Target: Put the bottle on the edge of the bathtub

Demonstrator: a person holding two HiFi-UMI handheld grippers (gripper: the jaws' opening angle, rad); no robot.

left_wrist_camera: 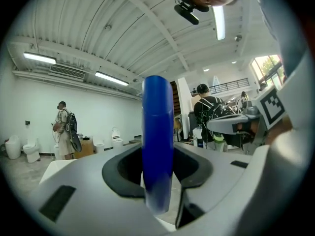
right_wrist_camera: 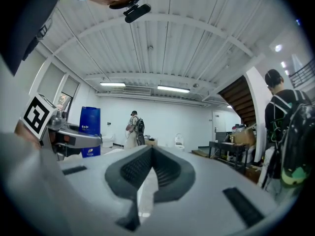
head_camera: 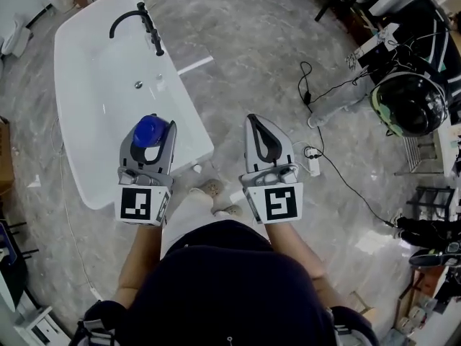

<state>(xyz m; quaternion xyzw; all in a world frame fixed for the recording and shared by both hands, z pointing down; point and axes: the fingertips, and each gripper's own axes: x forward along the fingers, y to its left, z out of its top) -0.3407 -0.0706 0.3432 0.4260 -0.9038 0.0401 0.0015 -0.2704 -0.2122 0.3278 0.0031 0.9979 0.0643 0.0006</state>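
Bottle (head_camera: 150, 130) upright, long axis vertical, in clenched left gripper (head_camera: 153, 137) jaws; right gripper (head_camera: 256, 125) jaws together, empty.

left tool (head_camera: 148, 132): clamped on bottle (left_wrist_camera: 157, 132) | right tool (head_camera: 256, 125): jaws together, empty

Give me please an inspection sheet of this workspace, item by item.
Surface: grey marble floor; white bathtub.
Job's things: blue bottle in the left gripper, over the bathtub's near end, not yet set down.
Clutter: nothing seen on the bathtub besides its black faucet.
Grippers: left gripper shut on the bottle; right gripper shut, empty.
Cables: black cable and white power strip on the floor at right.
Surroundings: black helmet at right.
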